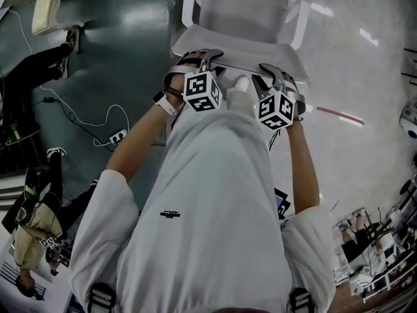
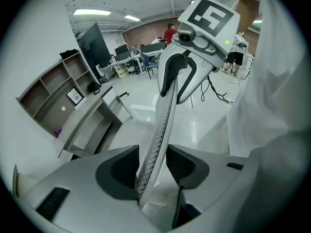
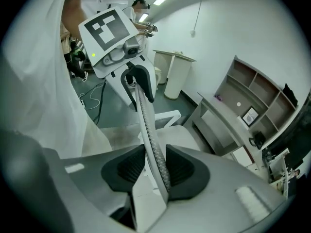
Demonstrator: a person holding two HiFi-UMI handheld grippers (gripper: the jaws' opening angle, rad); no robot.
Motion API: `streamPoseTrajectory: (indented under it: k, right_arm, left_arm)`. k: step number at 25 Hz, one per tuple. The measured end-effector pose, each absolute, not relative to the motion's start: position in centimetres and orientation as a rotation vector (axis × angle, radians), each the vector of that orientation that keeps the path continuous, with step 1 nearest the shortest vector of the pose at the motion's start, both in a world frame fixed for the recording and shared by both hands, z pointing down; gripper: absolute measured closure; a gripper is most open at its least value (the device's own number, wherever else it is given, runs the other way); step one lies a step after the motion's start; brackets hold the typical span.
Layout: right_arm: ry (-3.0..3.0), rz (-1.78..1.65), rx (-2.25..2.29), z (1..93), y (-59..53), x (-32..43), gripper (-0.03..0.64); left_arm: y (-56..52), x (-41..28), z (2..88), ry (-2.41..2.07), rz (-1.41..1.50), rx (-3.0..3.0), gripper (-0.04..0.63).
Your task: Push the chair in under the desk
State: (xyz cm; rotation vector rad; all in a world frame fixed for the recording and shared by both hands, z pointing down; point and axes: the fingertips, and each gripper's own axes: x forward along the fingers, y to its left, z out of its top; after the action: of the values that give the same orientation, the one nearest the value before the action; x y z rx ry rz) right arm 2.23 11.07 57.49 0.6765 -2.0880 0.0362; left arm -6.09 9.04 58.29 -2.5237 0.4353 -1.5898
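1. The floor [image 1: 352, 77] spreads under both my claws, pale beneath the right one and dark green out past the left one.
2. The white office chair [image 1: 242, 8] stands straight ahead of my claws, its seat beyond and below them, on open floor. It is not under the desk.
3. The grey desk [image 2: 87, 115] sits against the wall, well ahead of my claws on the far side of the chair. From my left claw [image 2: 153, 154] it lies ahead and to the left.
4. An open shelf unit [image 2: 48, 93] stands behind the desk, further from my claws than the desktop.
5. The chair's backrest rim [image 2: 167, 106], a thin mesh-faced edge, runs from one claw straight across to the other.
6. My left claw points steeply down and is clamped on the left end of that rim: the rim passes between the dark pads and bears on both.
7. My right claw [image 3: 153, 154] points steeply down too and is closed on the right end of the same rim, which fills the gap between its pads. The two claws are near each other, side by side.
8. A white power strip [image 1: 117, 135] with its cable lies on the dark floor, well off to the left of my left claw.
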Motion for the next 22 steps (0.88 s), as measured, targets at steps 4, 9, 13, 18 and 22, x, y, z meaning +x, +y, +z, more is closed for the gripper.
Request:
streamPoseTrajectory:
  k: [4,9,13,18,22]
  right_arm:
    - [-2.083,0.024,0.682,57.7,10.1,2.5,0.474]
    - [-2.079,-0.011,0.695,58.1,8.1,2.7,0.474]
    - [-2.083,-0.016,0.692,57.9,5.6,2.9,0.474]
    - [-2.083,0.013,0.683,58.2,2.6,2.8,0.474]
    - [-2.083,0.031,0.676,58.2,0.6,2.6,0.474]
  left_arm:
    - [8.1,-5.9,58.5,0.451,-1.588,-2.522,0.419]
    - [6.0,-5.6,58.8,0.507,-1.567,-2.514,0.409]
    - [3.4,-5.4,58.6,0.539,-1.559,-2.502,0.405]
    - [0.2,-5.6,59.0,0.562,-1.549,-2.479,0.398]
    - [-1.9,-5.7,59.0,0.573,-1.534,-2.46,0.394]
